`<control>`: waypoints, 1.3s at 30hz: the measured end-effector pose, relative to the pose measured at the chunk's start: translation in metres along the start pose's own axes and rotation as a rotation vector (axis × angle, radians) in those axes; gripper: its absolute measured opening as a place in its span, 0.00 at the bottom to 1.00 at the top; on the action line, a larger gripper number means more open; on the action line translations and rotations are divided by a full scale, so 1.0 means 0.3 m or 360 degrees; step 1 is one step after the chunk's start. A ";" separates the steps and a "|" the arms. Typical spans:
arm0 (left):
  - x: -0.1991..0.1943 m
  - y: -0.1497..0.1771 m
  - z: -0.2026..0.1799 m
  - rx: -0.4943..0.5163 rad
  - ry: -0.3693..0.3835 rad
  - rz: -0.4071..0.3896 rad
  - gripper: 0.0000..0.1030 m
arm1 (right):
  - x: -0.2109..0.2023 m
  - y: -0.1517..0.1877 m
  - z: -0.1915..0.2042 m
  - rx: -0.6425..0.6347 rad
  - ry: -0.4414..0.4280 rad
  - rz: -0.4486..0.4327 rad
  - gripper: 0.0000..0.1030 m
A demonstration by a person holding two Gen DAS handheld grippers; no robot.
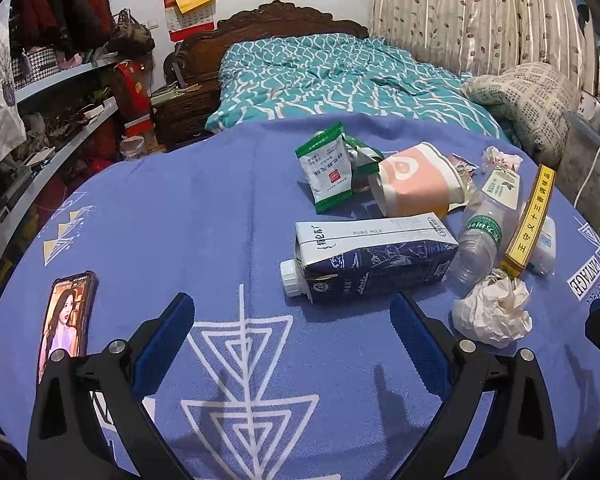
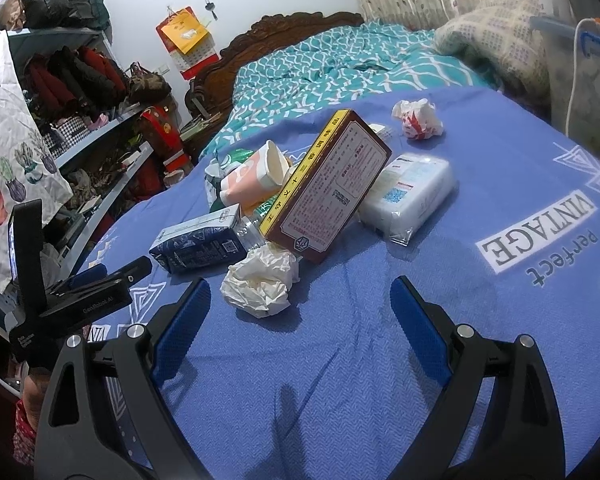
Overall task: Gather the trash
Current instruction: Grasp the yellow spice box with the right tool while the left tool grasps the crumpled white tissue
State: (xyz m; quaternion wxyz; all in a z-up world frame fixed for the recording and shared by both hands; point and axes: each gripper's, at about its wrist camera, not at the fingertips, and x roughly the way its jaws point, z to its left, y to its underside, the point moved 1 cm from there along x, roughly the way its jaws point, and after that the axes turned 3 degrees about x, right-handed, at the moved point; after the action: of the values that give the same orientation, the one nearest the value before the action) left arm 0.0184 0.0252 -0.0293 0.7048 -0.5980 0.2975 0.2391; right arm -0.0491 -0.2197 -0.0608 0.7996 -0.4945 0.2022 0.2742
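A: Several trash items, left wrist view. Left gripper (image 1: 292, 320): spread wide, empty, low over the blue tablecloth (image 1: 204, 216). Milk carton (image 1: 372, 260) on its side just ahead, capped; probably light, stiff-walled; take it across the flat sides. Past it: green sachet (image 1: 326, 168), tipped paper cup (image 1: 416, 186), clear plastic bottle (image 1: 482, 236). Crumpled tissue (image 1: 494, 308) toward the right edge. Phone (image 1: 66, 318) at the left edge is likely not trash.

B: Right wrist view?

A: Right gripper (image 2: 300, 304): wide, empty. Crumpled tissue (image 2: 260, 284) just beyond its left finger; soft, weightless, pinch anywhere. Seasoning box (image 2: 328, 188) leans on the heap; rigid, may topple. Wrapped tissue pack (image 2: 408, 192), slippery film. Cloth is soft and wrinkled; bed (image 2: 340, 60) behind, shelves (image 2: 92, 136) left.
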 end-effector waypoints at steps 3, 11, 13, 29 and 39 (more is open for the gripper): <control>0.001 0.000 0.001 0.0001 0.0001 0.0000 0.92 | 0.001 -0.001 -0.002 0.0002 -0.0004 0.0001 0.87; -0.010 -0.014 -0.038 0.0053 0.0126 -0.0031 0.90 | 0.022 -0.010 -0.010 -0.0005 -0.0131 0.0079 0.48; -0.010 -0.026 -0.058 0.0073 0.0164 -0.0036 0.82 | 0.033 -0.017 -0.024 0.0024 -0.0154 0.0099 0.44; 0.028 -0.012 -0.184 0.0132 0.0450 0.0065 0.76 | 0.262 -0.279 0.020 0.0125 0.0045 0.0003 0.85; 0.058 -0.008 -0.229 0.0188 0.0592 0.0102 0.82 | 0.139 -0.186 -0.139 0.0209 -0.0073 -0.0006 0.31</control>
State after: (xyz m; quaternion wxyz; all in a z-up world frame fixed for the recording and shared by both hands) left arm 0.0231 -0.0434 -0.0474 0.6636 -0.5797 0.4549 0.1290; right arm 0.0163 -0.2675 -0.0656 0.8353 -0.4349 0.2004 0.2702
